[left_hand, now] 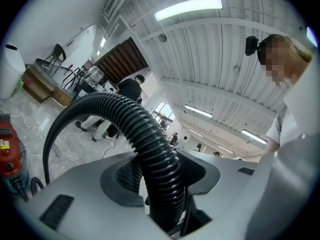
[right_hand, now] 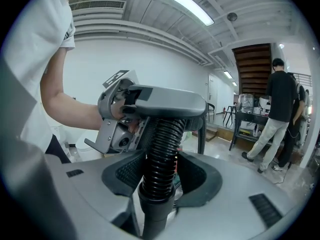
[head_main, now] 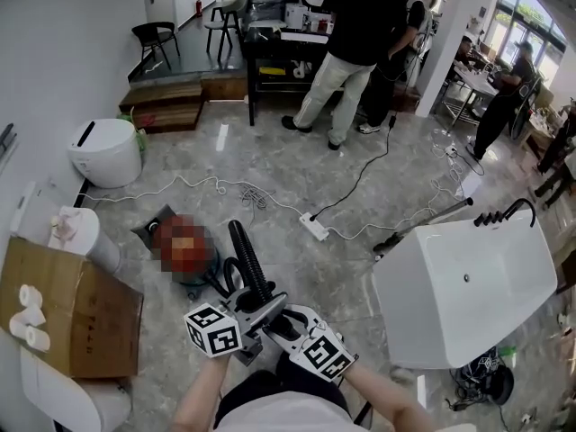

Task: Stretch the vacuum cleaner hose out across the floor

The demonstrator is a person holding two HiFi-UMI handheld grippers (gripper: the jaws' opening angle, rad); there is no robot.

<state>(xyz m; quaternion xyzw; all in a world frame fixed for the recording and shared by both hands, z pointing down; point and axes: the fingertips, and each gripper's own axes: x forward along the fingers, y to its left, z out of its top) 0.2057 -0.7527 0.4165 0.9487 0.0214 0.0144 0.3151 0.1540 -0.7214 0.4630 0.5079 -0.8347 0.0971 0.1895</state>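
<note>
Low in the middle of the head view, both tools grip the black ribbed hose [head_main: 249, 264] close in front of the person. The right tool [right_hand: 161, 178] has its jaws closed on the hose where the ribs meet the smooth end cuff. The left tool [left_hand: 162, 178] is clamped on the ribbed part just beyond it, so the two grips sit side by side along the same short stretch. Neither tool is empty, and each set of jaws is held apart by the hose.

From the tools the hose climbs toward the middle of the head view, held off the floor [head_main: 297, 174]. It then bends over in an arch and drops left to the red vacuum cleaner [left_hand: 7, 151], which stands near a cardboard box [head_main: 67, 304] at the lower left. The free end and the cleaner are near each other, so the hose is doubled over rather than drawn out.

Judging from this, the job is at an early stage. The end is picked up, but the stretching is not yet done. It remains to carry the end away from the cleaner, probably toward the open floor by the white power strip [head_main: 314, 228] and the bathtub [head_main: 468, 331] at the right, lay the hose down and let go. People stand farther off at the top.
</note>
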